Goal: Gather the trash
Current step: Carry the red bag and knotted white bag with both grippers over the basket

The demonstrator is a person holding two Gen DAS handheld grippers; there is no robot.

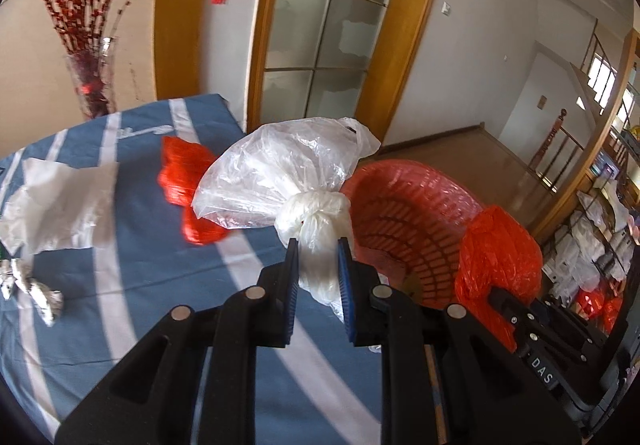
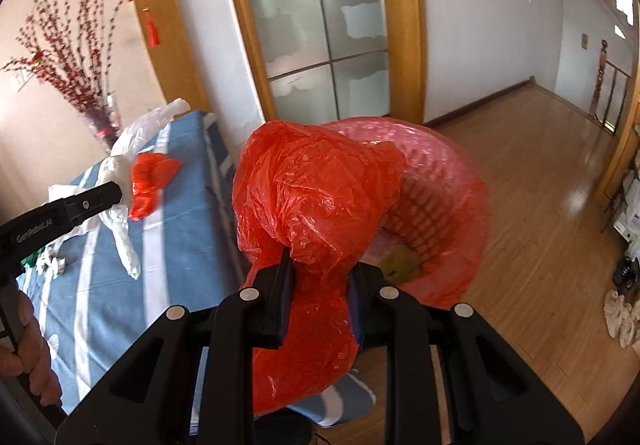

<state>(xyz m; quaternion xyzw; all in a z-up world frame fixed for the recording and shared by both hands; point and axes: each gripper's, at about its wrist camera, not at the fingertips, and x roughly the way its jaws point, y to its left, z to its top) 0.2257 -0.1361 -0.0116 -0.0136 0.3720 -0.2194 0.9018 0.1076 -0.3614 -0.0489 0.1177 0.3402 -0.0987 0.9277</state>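
My left gripper (image 1: 318, 251) is shut on the knotted neck of a clear white plastic bag (image 1: 280, 173), held above the blue striped tablecloth (image 1: 140, 265) near its right edge. My right gripper (image 2: 322, 269) is shut on a red plastic bag (image 2: 316, 197), held up beside the pink-red trash basket (image 2: 448, 205). That basket (image 1: 404, 205) and the red bag (image 1: 496, 249) also show in the left wrist view. A second red bag (image 1: 180, 181) lies on the table, also in the right wrist view (image 2: 152, 177). The left gripper with the white bag (image 2: 120, 181) shows in the right wrist view.
Crumpled white paper (image 1: 60, 201) and a foil wad (image 1: 36, 289) lie on the table's left side. A glass vase of red branches (image 1: 92, 81) stands at the far corner. A glass door (image 2: 320, 29) is behind. Wooden floor (image 2: 540, 205) lies to the right. Shelves with bags (image 1: 592, 229) stand at far right.
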